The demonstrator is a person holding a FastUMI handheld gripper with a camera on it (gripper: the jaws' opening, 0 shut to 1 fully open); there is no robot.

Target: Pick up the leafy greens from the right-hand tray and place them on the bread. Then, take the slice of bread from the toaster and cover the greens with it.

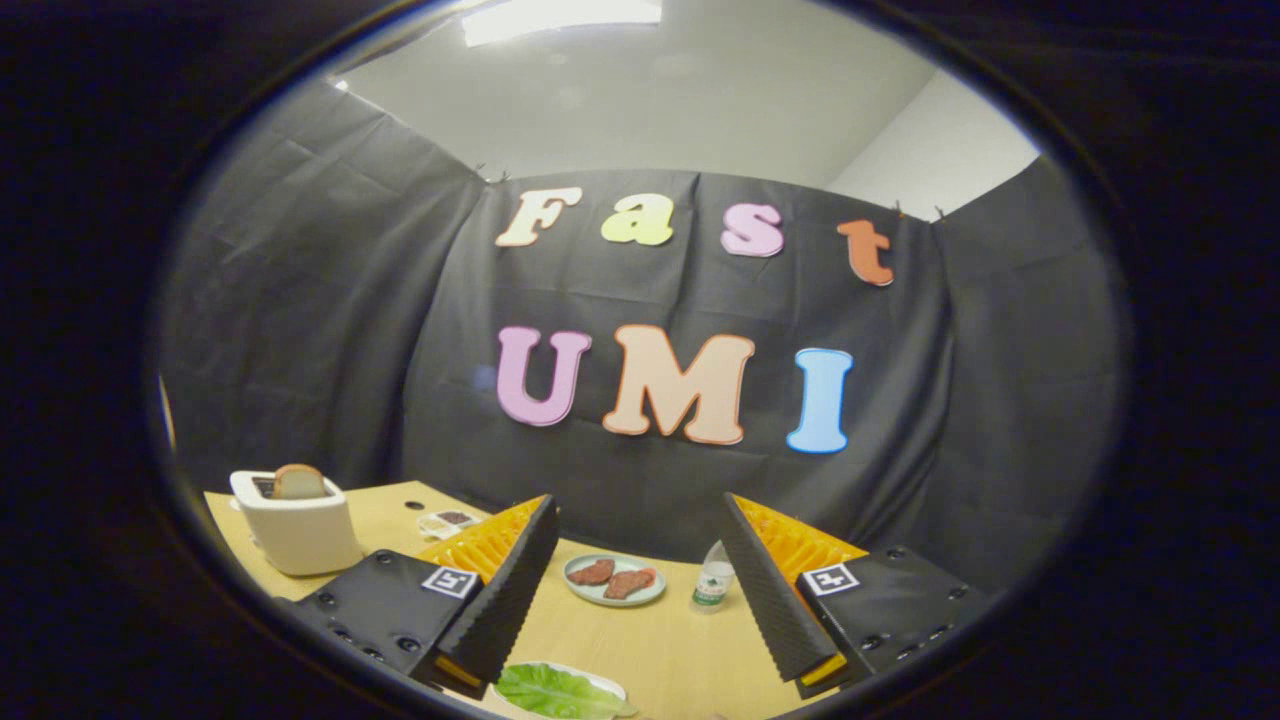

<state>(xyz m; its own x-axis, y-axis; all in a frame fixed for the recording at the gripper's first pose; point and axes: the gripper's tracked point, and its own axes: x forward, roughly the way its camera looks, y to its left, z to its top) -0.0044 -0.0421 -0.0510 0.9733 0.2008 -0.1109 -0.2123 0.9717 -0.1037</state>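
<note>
My gripper (640, 525) is open, its two fingers spread wide above the wooden table (670, 640) with nothing between them. Below and between the fingers lie the leafy greens (556, 690) on a white tray (608, 683), close under the left finger. Far off to the left stands a white toaster (296, 528) with a slice of bread (298, 482) sticking up out of its slot. I cannot see any other bread on the table.
Beyond the fingers sits a pale green plate (614, 594) holding two reddish meat pieces. A small clear bottle (713, 578) stands right of it, by the right finger. A small packet (447, 521) lies near the toaster. Black cloth walls close the table's back.
</note>
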